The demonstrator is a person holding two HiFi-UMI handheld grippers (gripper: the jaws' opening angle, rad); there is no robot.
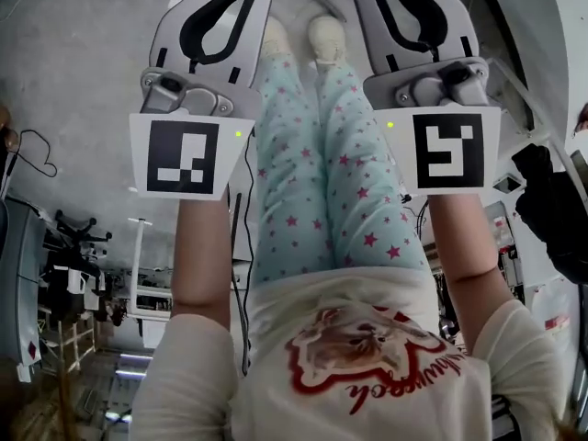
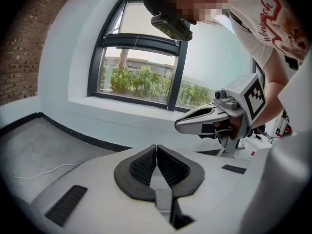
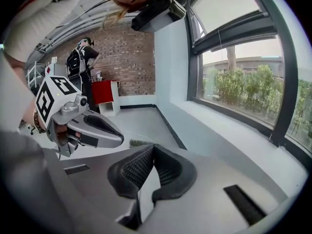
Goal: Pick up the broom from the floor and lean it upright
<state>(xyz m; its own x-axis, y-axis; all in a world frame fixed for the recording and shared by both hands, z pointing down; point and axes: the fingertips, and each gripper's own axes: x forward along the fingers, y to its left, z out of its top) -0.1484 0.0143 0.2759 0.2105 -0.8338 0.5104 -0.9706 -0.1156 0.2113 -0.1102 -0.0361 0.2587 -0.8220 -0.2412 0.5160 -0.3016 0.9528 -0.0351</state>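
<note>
Now, broom [image 3: 139,142] on floor, beyond R claw [image 3: 153,146]

Left arm [image 1: 202,255] and right arm [image 1: 469,255] bare, stretched out side by side. Left gripper [image 2: 156,147] jaws pressed together, nothing between. Right gripper [image 3: 152,146] same, empty. Both angled downward.

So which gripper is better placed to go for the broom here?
Right, probably. Both grippers are shut, side by side, but what looks like the broom's bristles shows on the floor just past the tips of the right gripper; the left gripper faces window and wall, no broom. Jaws must open first.
</note>
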